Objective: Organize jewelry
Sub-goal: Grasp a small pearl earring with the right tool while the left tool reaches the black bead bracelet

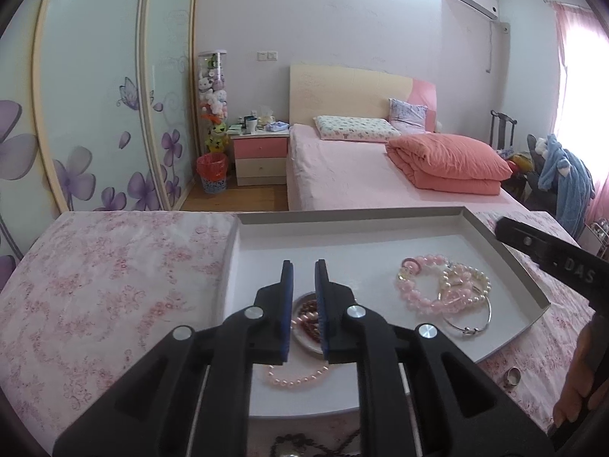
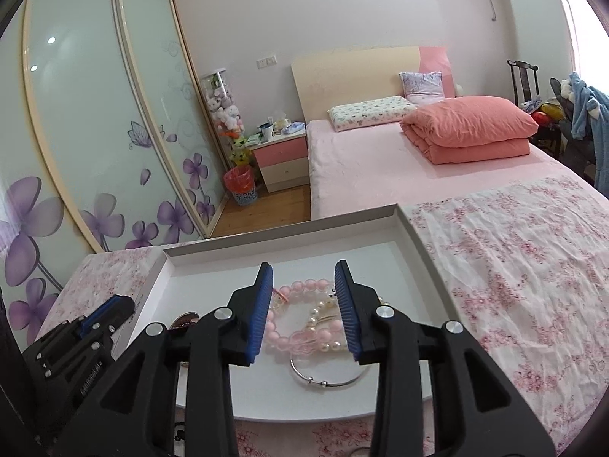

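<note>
A shallow white tray (image 1: 342, 224) lies on a pink floral cloth. In it are a pink bead bracelet (image 1: 415, 289), a pearl bracelet (image 1: 475, 285), a silver bangle (image 1: 472, 323), a small dish (image 1: 304, 339) with dark red beads (image 1: 306, 314) and a pink pearl strand (image 1: 297, 381). My left gripper (image 1: 304, 270) hovers over the dish, slightly open and empty. My right gripper (image 2: 304, 278) is open and empty above the pink bead bracelet (image 2: 304, 289), pearl bracelet (image 2: 323, 312) and bangle (image 2: 327, 381). The tray also shows in the right wrist view (image 2: 281, 228).
A silver ring (image 1: 512, 377) lies on the cloth right of the tray. A dark chain (image 1: 300, 443) lies at the near edge. The right gripper's body (image 1: 552, 255) is over the tray's right rim. A bed (image 1: 342, 175) and nightstand (image 1: 260, 156) stand behind.
</note>
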`<action>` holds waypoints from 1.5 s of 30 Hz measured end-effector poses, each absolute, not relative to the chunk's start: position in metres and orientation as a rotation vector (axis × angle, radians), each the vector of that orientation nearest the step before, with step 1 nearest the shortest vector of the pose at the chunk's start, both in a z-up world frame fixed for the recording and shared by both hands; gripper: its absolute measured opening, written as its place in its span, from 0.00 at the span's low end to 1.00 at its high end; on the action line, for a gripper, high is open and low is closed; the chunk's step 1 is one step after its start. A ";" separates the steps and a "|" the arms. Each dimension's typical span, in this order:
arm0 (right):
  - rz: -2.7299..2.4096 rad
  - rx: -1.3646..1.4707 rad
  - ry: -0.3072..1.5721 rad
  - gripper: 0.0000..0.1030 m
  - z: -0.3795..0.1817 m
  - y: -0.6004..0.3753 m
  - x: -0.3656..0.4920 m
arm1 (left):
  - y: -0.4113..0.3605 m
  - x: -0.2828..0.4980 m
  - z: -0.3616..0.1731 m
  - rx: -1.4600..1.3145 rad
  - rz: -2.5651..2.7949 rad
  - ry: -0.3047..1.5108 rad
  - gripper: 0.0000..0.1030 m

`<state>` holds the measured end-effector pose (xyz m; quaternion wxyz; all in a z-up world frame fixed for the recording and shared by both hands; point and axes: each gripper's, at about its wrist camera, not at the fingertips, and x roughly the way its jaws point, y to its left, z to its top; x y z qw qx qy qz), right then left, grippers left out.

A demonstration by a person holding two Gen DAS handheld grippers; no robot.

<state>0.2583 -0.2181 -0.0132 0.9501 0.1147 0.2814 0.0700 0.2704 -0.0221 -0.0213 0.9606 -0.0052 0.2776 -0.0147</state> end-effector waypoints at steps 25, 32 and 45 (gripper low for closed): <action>0.329 0.044 0.834 0.34 -0.065 -0.209 0.171 | 0.038 0.186 -0.020 -0.060 0.009 0.589 0.45; 0.352 -0.019 0.887 0.33 -0.080 -0.193 0.168 | 0.047 0.180 -0.029 -0.058 0.011 0.619 0.51; 0.294 -0.117 0.870 0.14 -0.083 -0.188 0.165 | 0.031 0.181 -0.037 0.001 -0.056 0.653 0.66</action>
